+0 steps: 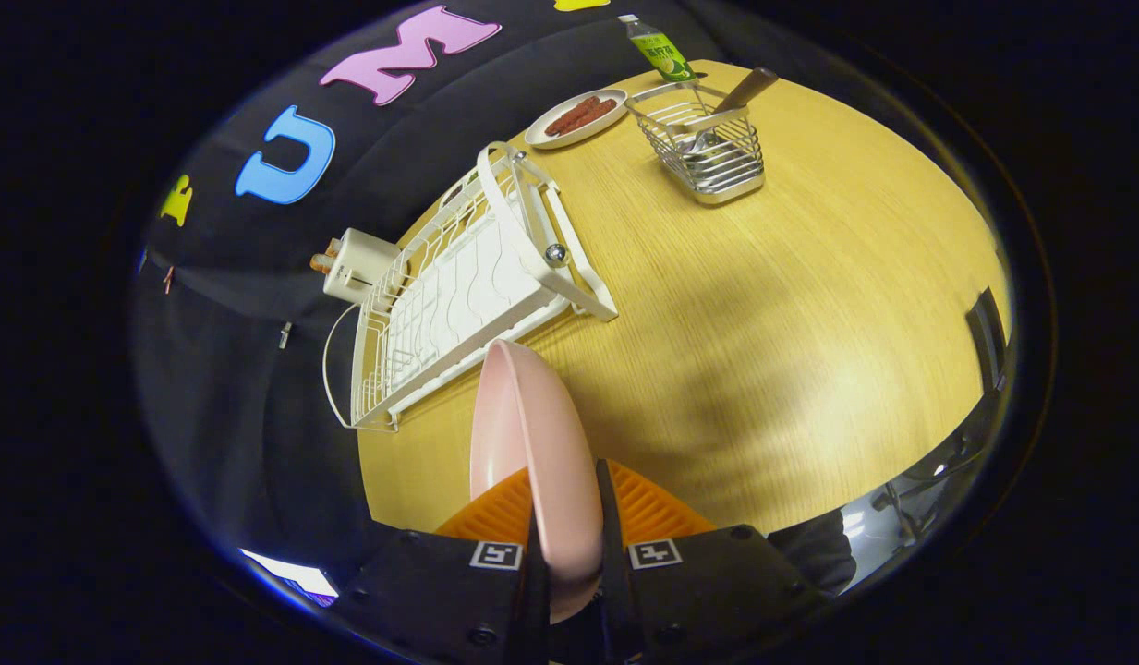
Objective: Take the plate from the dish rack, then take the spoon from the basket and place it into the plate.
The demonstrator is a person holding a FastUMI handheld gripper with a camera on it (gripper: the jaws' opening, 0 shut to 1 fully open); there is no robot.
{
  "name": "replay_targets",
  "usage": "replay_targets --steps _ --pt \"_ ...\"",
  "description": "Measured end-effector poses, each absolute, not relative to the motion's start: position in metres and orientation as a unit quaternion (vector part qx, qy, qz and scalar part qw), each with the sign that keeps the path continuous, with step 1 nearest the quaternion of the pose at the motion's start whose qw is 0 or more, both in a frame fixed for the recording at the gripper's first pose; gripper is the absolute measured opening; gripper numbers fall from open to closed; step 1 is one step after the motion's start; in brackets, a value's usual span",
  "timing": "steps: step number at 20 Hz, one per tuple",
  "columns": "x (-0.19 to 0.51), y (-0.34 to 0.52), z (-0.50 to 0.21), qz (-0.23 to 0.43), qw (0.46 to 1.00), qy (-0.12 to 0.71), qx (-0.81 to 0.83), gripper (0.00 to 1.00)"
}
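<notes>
Gripping pink plate (532,434) edge-on, tongs (566,517) clamped; green bottle (659,51) label unreadable beyond basket (708,148).

- gripper (565,517) has both fingers clamped on the pink plate (530,434), held on edge over the wooden table (791,314)
- white dish rack (458,286) just beyond it
- spoon (731,106) sits in the wire basket (708,148) further off
</notes>
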State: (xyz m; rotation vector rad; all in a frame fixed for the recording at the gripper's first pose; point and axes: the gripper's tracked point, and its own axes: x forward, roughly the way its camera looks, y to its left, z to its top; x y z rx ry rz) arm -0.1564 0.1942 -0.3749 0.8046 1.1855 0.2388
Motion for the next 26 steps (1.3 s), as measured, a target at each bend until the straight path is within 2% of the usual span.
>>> replay_targets --steps 6,10,13,16,17,19,22,26 --pt "-0.141 0.214 -0.387 0.131 0.748 0.540 0.362 0.27" --pt "-0.139 0.217 -0.399 0.131 0.742 0.552 0.357 0.32" --pt "-0.142 0.206 -0.410 0.117 0.749 0.563 0.329 0.43" --pt "-0.137 0.183 -0.414 0.108 0.776 0.553 0.285 0.46" --pt "-0.135 0.176 -0.413 0.105 0.782 0.547 0.280 0.59" --pt "-0.131 0.160 -0.410 0.097 0.792 0.539 0.270 0.73" --pt "-0.122 0.134 -0.391 0.098 0.818 0.511 0.245 0.73" --pt "-0.093 0.075 -0.340 0.095 0.875 0.433 0.195 0.75"
